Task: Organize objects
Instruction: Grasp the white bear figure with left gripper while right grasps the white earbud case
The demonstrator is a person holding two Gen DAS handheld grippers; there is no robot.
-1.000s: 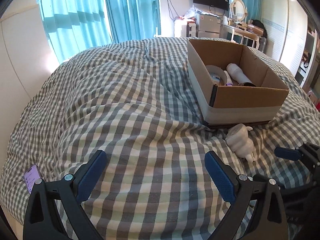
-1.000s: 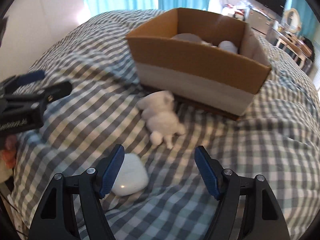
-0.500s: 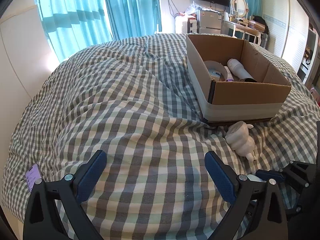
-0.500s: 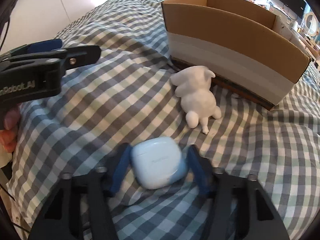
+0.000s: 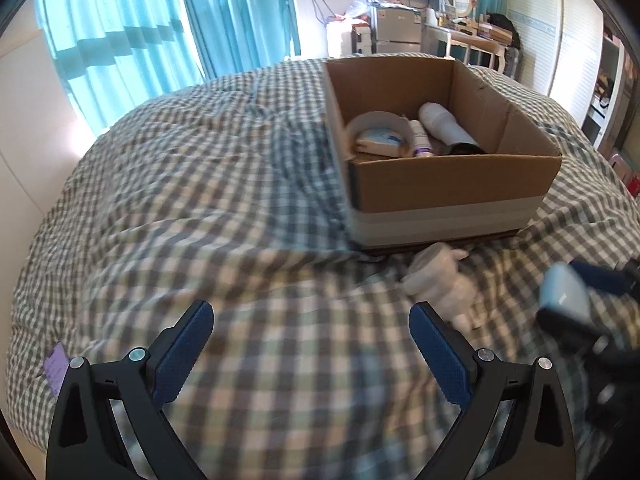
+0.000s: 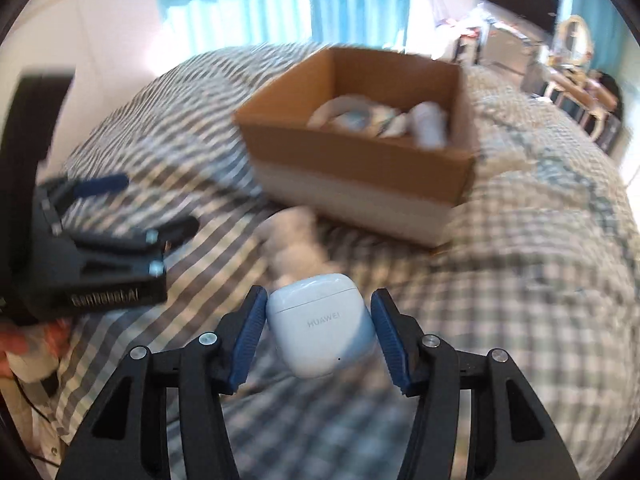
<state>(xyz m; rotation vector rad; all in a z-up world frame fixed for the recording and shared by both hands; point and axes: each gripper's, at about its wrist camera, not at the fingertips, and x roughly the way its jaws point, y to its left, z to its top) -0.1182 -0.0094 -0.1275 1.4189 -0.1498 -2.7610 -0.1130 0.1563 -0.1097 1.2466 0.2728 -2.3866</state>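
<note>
Right claw clamped on small white rounded-square plastic earbud case, blue pads pressing both sides, case lifted clear of the green-and-white checked bed cover. Its jaws were closing within the last second; the case sits between them now. Left claw wide apart, nothing between pads, hanging over bare bed cover.

Risks, as judgement: case is smooth, glossy and rounded, so the pads grip only curved flanks; it sits tilted in the jaws, and a fast swing could let it rotate or squirt out. The lid seam faces up toward 12 o'clock, and a squeeze across it might pop the lid. Motion blur suggests a quick move, which raises slip risk. The near wall of the open brown cardboard box with a pale taped lower band has to be cleared; too low a carry would knock the case on the rim. A drop from too high could land it on the white tape roll or white bottle already inside and bounce it.

Case relative to right claw: dead centre between the pads, its top poking past the tips at 12 o'clock. Box lies at 12 to 1 o'clock, well apart. White plush toy animal lies on the bed at 12 o'clock just beyond the case, near the box front wall. From left claw, toy is at 1 o'clock, held case at 3 o'clock.
</note>
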